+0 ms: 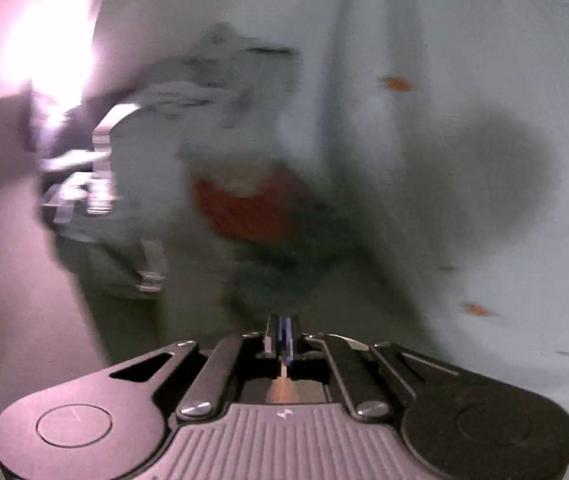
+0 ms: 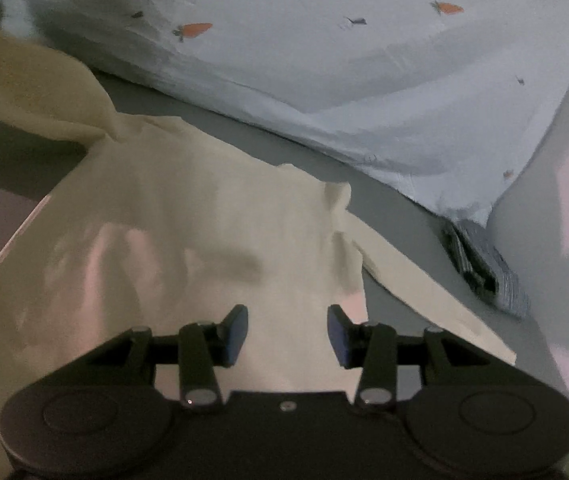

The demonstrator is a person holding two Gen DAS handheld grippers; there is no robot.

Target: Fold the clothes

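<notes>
- The left gripper [image 1: 283, 336] has its jaws pressed together with nothing visible between them; the left wrist view ahead of it is heavily blurred.
- At 12 o'clock from that gripper sits an orange-red patch [image 1: 244, 208] among grey smeared shapes; what it is cannot be told.
- The pale blue bedding [image 1: 484, 140], printed with small carrots, fills the 1 to 3 o'clock side of that view.
- The right gripper [image 2: 287, 330] hangs with its jaws apart, the blue pads [image 2: 236, 332] clear of any cloth.
- The cream garment [image 2: 188, 216] lies spread directly under and ahead of the right gripper, reaching from 9 to 12 o'clock, with a narrow strip running out toward 4 o'clock.
- A folded striped cloth [image 2: 484, 264] lies at 2 o'clock, near the cream garment's strip, against the corner of the carrot-print bedding [image 2: 324, 80].
</notes>
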